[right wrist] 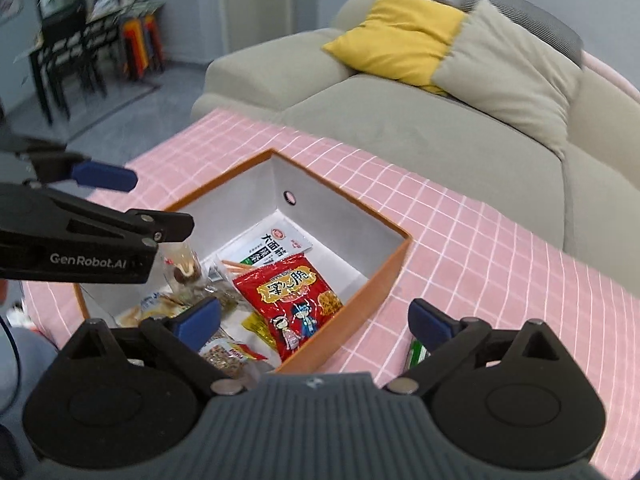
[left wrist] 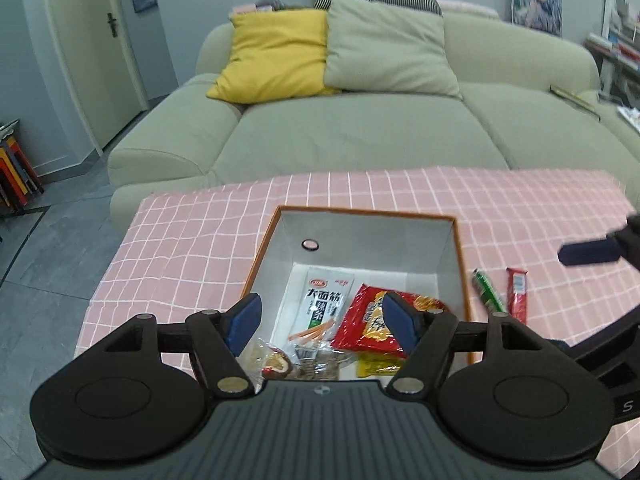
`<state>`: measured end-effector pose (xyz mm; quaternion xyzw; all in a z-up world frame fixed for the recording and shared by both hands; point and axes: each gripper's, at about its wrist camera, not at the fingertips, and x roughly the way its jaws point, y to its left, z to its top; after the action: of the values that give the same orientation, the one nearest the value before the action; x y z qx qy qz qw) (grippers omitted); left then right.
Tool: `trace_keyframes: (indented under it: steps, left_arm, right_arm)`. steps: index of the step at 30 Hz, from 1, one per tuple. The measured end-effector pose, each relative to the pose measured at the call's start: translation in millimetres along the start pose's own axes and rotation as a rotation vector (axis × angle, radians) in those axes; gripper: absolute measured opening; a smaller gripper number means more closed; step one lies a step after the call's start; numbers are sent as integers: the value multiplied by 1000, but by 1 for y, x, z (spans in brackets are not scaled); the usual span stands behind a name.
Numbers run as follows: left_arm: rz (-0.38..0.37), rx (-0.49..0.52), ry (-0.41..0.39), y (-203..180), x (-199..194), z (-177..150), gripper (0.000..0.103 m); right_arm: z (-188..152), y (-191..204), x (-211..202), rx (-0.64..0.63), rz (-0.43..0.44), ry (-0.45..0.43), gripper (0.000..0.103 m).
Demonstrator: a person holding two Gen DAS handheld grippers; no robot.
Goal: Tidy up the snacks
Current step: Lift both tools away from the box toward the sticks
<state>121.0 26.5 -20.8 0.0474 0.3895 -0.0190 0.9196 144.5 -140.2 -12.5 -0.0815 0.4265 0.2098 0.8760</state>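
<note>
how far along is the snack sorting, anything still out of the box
Mostly done: the orange-rimmed white box already holds the red noodle snack bag, the white-green packet and several more. Nothing in hand: left gripper and right gripper are open, empty. Left: green stick and red stick on the pink checked cloth.

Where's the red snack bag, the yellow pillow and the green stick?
Red snack bag [right wrist: 294, 300]: right wrist view, middle of bag.
Yellow pillow [left wrist: 276, 54]: left wrist view, centre.
Green stick [left wrist: 487, 293]: left wrist view, its middle.

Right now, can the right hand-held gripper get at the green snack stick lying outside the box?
Probably yes. The green snack stick lies in the open on the pink tablecloth, beside the orange box. The right hand-held gripper is open and empty, with nothing between them.
</note>
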Motion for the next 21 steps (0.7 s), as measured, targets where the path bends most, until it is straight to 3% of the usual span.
trace_keyframes:
  steps: [14,21]
  left_arm:
    - [-101,-133,-27,-19,-25,-27,82]
    - [-185,-93,-34,-55,-25,-46,82]
  right_arm:
    - [-69,-22,-52,223,-52,-111,97]
    - [-109,-37,-64,283,-140,-109,97]
